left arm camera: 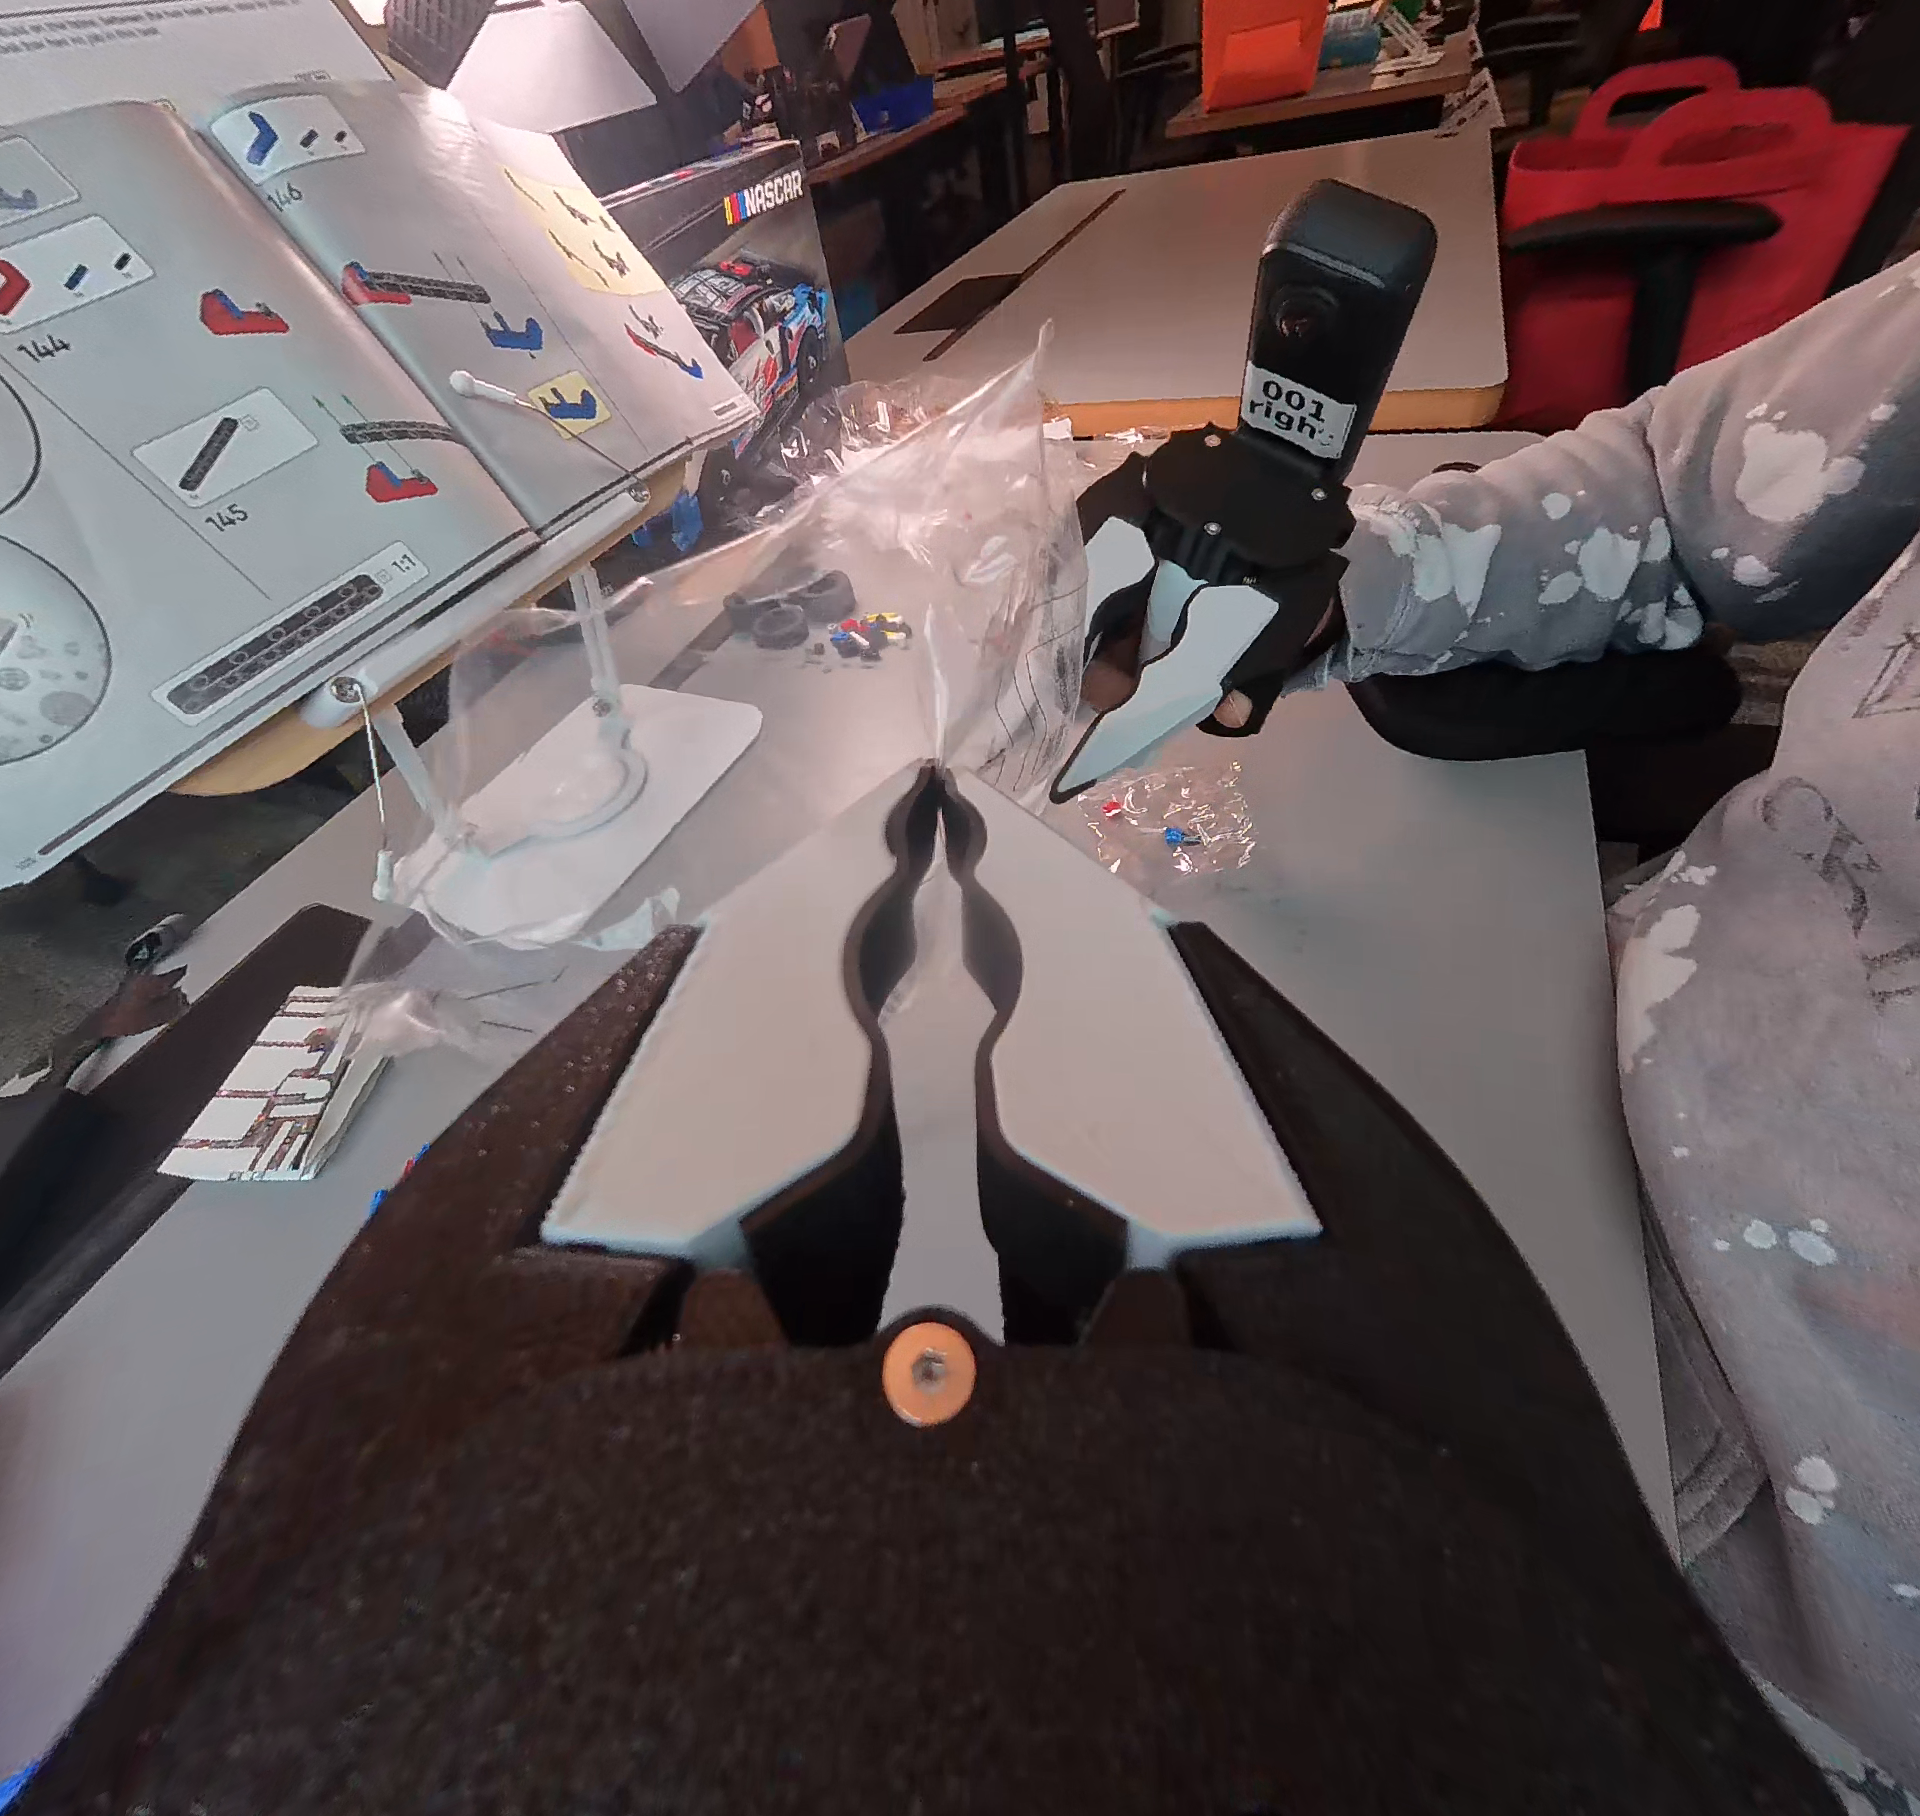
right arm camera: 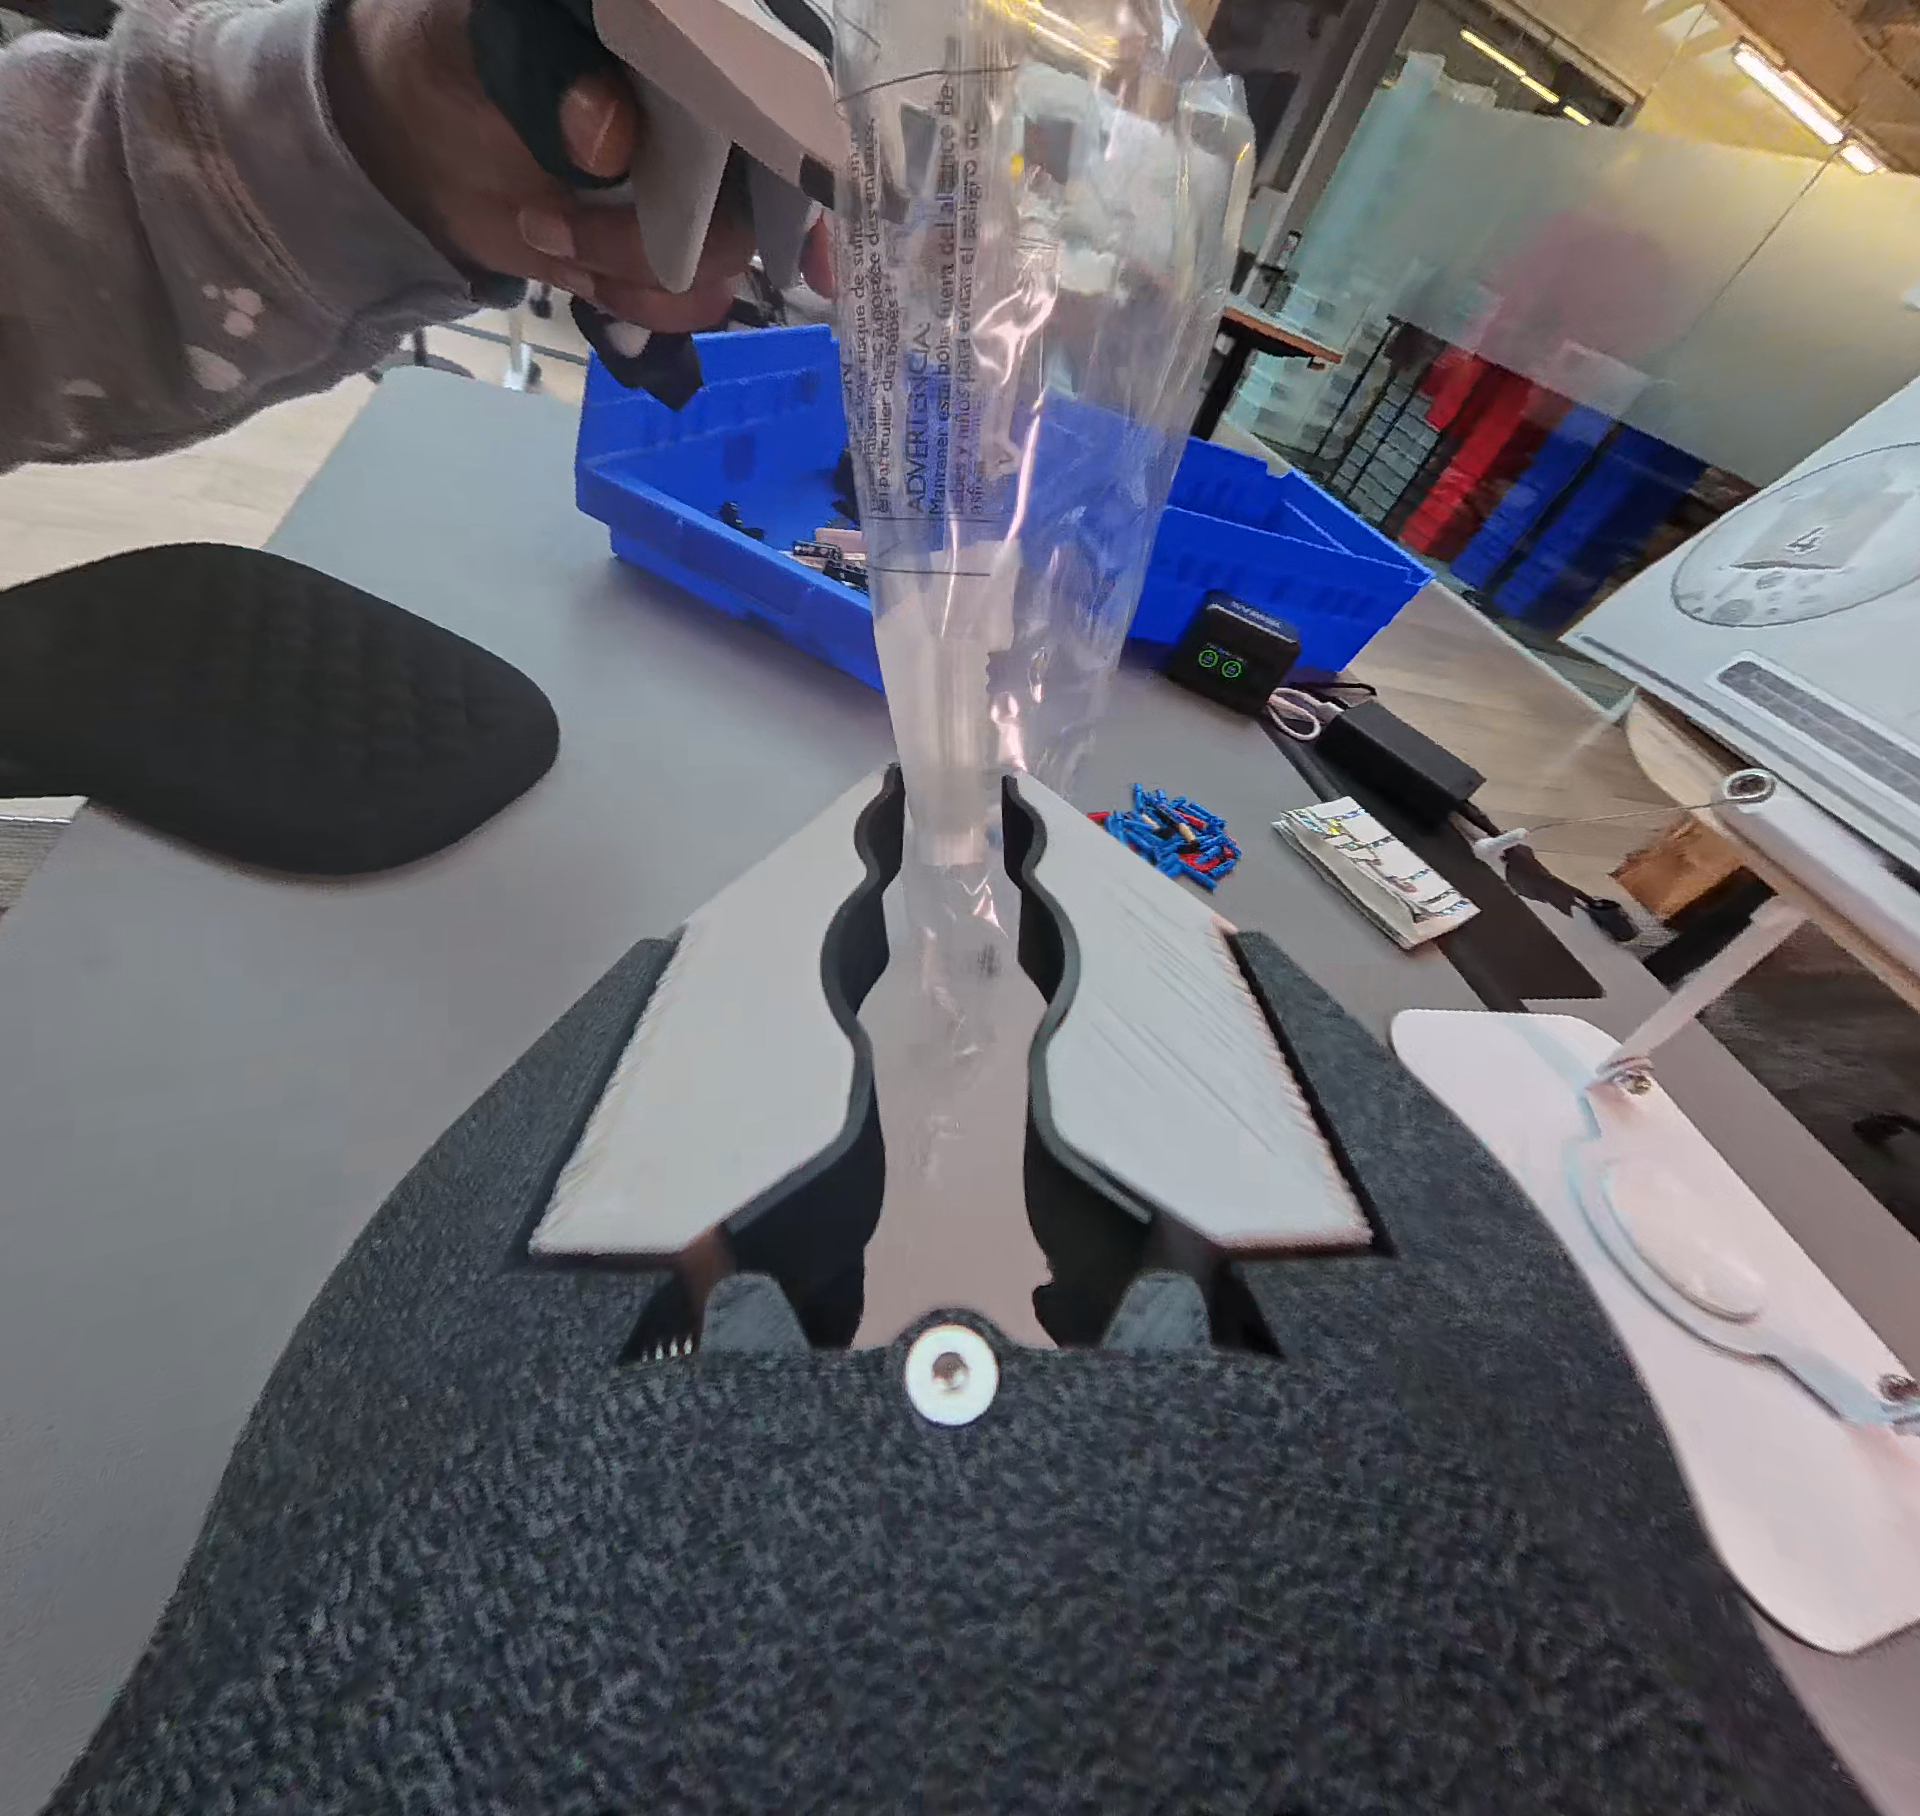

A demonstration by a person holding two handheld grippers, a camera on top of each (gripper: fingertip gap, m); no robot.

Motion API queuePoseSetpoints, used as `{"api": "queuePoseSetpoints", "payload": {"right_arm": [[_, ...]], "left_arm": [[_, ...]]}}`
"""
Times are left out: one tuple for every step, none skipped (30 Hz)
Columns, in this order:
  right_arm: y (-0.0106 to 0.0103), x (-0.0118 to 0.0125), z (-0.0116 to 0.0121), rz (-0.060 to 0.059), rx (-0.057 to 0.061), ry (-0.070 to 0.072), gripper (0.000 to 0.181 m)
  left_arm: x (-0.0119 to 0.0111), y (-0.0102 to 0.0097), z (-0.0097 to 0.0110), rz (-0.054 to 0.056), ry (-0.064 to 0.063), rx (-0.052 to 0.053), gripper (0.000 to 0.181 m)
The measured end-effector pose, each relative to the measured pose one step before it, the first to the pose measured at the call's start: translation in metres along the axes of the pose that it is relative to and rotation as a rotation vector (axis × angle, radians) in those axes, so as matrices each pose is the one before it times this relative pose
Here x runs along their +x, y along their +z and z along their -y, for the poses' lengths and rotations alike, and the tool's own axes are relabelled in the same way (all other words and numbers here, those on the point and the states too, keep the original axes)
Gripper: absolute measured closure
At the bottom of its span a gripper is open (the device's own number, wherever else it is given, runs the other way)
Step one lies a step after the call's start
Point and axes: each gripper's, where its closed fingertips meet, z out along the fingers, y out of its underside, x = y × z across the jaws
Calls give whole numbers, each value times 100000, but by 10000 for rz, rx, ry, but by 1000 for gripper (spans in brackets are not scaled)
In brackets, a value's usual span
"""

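Observation:
A clear plastic bag (left arm camera: 935, 540) with printed writing is stretched between my two grippers above a grey table (left arm camera: 1403, 987). My left gripper (left arm camera: 932, 779) is shut on one edge of it, tips pressed together. In the right wrist view the bag (right arm camera: 997, 312) narrows downward and runs between the fingers of my right gripper (right arm camera: 953, 784). Those jaws stand a narrow gap apart with the film bunched between them. The left gripper (right arm camera: 826, 104) shows at the top, in a hand, pinching the bag's upper edge. The right gripper (left arm camera: 1081, 774) shows beside the bag in the left wrist view.
An open instruction booklet (left arm camera: 312, 364) stands on a white stand (left arm camera: 644, 738). Loose small parts and black tyres (left arm camera: 821, 613) lie behind the bag, with a smaller parts bag (left arm camera: 1174, 821) nearby. A blue bin (right arm camera: 1247, 540), blue and red pins (right arm camera: 1169, 831) and a folded sheet (right arm camera: 1371, 873) are on the table. Spacing between my two grippers at the tips: around 11 cm.

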Motion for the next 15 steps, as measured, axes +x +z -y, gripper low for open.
{"api": "queuePoseSetpoints", "payload": {"right_arm": [[-75,-32,-15,119,-7,143,165],[-111,17,29,63,45,33,169],[-134,-9,61,80,67,13,170],[-123,-7,10,84,34,51,170],[-117,99,6,28,32,25,170],[-144,96,-9,25,35,-42,170],[-146,88,-59,32,4,-43,170],[-165,177,-116,-15,-25,-9,170],[-171,234,-129,-33,-42,44,170],[-194,136,-113,61,-25,107,170],[-205,111,-42,72,25,153,170],[-203,225,55,-39,99,120,171],[-146,106,25,1,73,51,171],[-48,35,-54,-3,-2,28,171],[26,-189,-23,63,9,-45,171]], "left_arm": [[63,51,52,-32,2,13,181],[78,28,19,-43,11,-10,181],[75,11,-34,-29,32,-38,180],[37,8,-50,3,43,-44,178],[39,-17,-46,4,35,-53,176],[119,-40,-22,-46,31,-55,174],[253,-87,24,-131,37,-46,172],[204,-163,131,-73,73,-11,169],[71,-240,207,41,126,-4,168],[76,-302,188,45,173,-52,166],[126,-306,104,11,199,-130,164],[-44,-261,-80,119,234,-251,162],[-302,-201,-253,288,310,-347,159],[-359,-105,-319,316,353,-380,156],[-349,3,-270,299,337,-345,151]]}}
